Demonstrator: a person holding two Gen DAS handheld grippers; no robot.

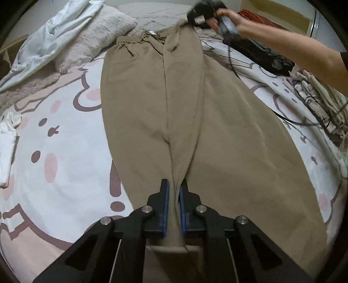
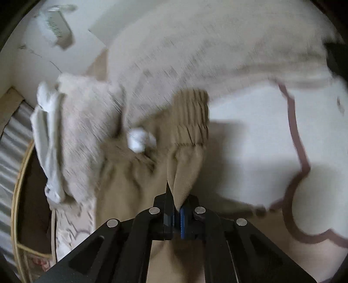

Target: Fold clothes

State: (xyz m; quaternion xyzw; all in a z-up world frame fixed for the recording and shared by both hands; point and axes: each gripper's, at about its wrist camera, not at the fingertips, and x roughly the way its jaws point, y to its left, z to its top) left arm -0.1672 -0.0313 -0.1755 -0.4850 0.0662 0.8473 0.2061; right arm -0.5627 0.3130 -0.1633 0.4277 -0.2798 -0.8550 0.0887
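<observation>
Tan trousers [image 1: 152,104] lie lengthwise on the bed, waistband at the far end, legs toward me. My left gripper [image 1: 174,191] is shut on the trousers' near leg end, which is pinched into a ridge between the blue pads. My right gripper [image 1: 195,16], held by a bare arm, sits at the far right corner of the waistband. In the blurred right wrist view, the right gripper [image 2: 177,209] is shut on a fold of the trousers [image 2: 184,169] just below the elastic waistband [image 2: 191,117].
The bed has a white and pink patterned sheet [image 1: 65,152]. A fluffy pillow [image 1: 93,39] and a pale blue garment [image 1: 54,37] lie at the far left. Folded clothes [image 1: 322,104] and dark garments [image 1: 261,54] lie at the right. A white item [image 1: 6,152] lies at the left edge.
</observation>
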